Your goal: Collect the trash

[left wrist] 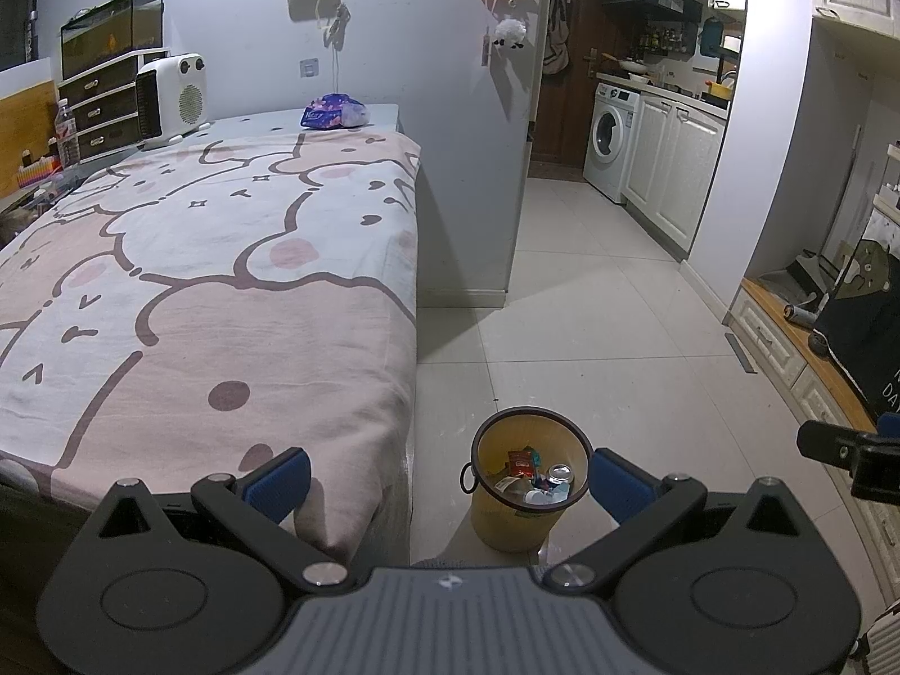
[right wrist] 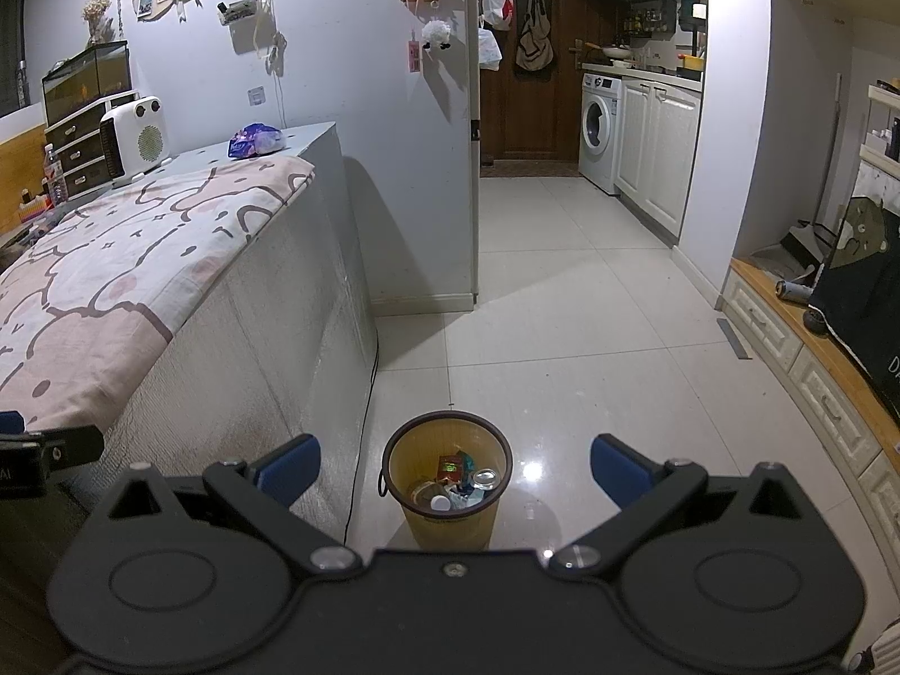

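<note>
Both held above the tiled floor point(right wrist: 562, 337), jaws spread wide and holding nothing: left gripper point(left wrist: 450, 478) and right gripper point(right wrist: 455, 467). Between the blue fingertips point(right wrist: 613, 464) of each, seen from above, a yellow waste bin point(right wrist: 447, 484) standing upright on the floor, just beside a worktop draped in a pink cartoon-print cloth point(left wrist: 197, 281). Inside the bin: a can point(left wrist: 559, 473), a red wrapper point(left wrist: 520, 461), other scraps. At the far end of the worktop, a purple pouch point(left wrist: 334, 112) and a white heater point(left wrist: 171, 95).
</note>
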`<state>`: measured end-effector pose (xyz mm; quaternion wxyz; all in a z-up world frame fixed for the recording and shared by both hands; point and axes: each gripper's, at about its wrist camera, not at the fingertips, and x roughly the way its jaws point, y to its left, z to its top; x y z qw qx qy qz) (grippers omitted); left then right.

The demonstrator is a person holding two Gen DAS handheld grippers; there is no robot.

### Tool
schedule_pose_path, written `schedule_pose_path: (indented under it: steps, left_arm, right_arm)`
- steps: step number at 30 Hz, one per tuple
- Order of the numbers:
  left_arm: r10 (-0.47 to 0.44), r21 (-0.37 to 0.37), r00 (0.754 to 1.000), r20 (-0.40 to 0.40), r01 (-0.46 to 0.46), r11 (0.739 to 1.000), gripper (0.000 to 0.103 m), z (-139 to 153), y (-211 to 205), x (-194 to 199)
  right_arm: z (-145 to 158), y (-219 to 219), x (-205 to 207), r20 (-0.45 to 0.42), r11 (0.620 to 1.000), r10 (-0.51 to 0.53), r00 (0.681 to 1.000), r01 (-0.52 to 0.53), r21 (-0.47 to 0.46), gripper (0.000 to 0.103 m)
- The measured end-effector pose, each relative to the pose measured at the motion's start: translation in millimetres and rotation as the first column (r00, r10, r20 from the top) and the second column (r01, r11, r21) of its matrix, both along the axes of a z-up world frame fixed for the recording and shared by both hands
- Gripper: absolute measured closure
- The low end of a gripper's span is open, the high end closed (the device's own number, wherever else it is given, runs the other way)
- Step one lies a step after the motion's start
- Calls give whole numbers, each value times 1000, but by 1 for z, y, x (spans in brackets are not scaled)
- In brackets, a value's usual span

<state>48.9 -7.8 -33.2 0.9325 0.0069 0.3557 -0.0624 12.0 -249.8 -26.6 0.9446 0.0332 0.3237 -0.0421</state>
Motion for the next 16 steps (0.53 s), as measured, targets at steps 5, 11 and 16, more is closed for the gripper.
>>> schedule_pose_path:
  steps: [5, 11, 16]
  left_arm:
    - [0, 0, 1000, 0, 0, 1000, 0, 0, 0, 0]
    - [0, 0, 1000, 0, 0, 1000, 0, 0, 0, 0]
    - [-1, -2, 1000, 0, 1, 1000, 0, 0, -1, -1]
  right_arm:
    - [0, 0, 0, 0, 1000, -1, 1000, 1, 0, 0]
    - [0, 0, 0, 0, 1000, 0, 1000, 0, 1, 0]
    - [0, 0, 0, 0, 1000, 0, 1000, 0, 0, 0]
